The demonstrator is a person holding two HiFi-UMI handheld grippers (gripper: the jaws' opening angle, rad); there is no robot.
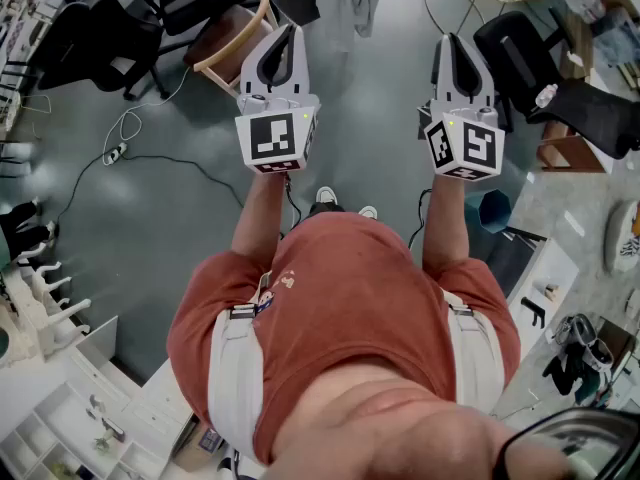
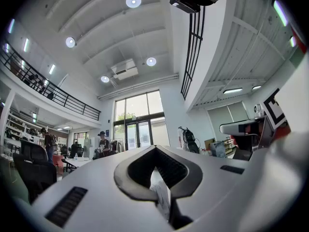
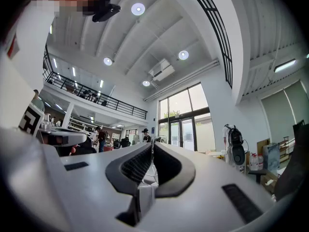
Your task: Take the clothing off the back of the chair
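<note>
The grey clothing (image 1: pixel 355 6) is seen at the top edge of the head view, draped over a dark support that is cut off by the frame, so the chair under it cannot be made out fully. It is touched by neither gripper. Just to the left of the clothing a wooden chair (image 1: pixel 232 46) is set on the grey floor (image 1: pixel 180 228), and farther left a black office chair (image 1: pixel 90 38) is found. Below the clothing and near it the left gripper (image 1: pixel 289 28) is held up, its jaws closed tip to tip with nothing clamped between them. Below and to the right of the clothing the right gripper (image 1: pixel 452 38) is raised in the same way, its jaws likewise pressed together and empty. Through the opening behind each pair of tips a pale, cloth-like shape is glimpsed, too small to be identified
</note>
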